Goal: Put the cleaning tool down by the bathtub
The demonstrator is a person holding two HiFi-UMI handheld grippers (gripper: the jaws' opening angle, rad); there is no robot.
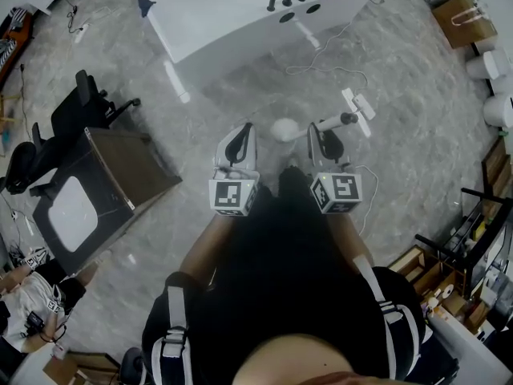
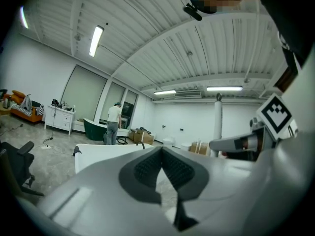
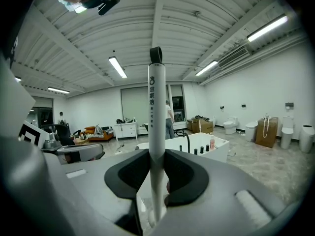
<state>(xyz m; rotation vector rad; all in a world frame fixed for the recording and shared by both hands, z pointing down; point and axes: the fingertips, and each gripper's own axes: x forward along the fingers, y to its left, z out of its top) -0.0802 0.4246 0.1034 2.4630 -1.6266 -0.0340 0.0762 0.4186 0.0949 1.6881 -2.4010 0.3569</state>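
Observation:
The cleaning tool is a long white handle with a black hang loop at its tip, standing upright between the right gripper's jaws. From the head camera its handle sticks out to the right of my right gripper, and a round white head shows on the left side. My right gripper is shut on this handle. My left gripper is beside it, shut with nothing in it. The white bathtub lies ahead on the grey floor, with black taps on its rim.
A white cable and a white T-shaped part lie on the floor between me and the tub. To the left are a black office chair and a brown cabinet. To the right are a cardboard box and toilets.

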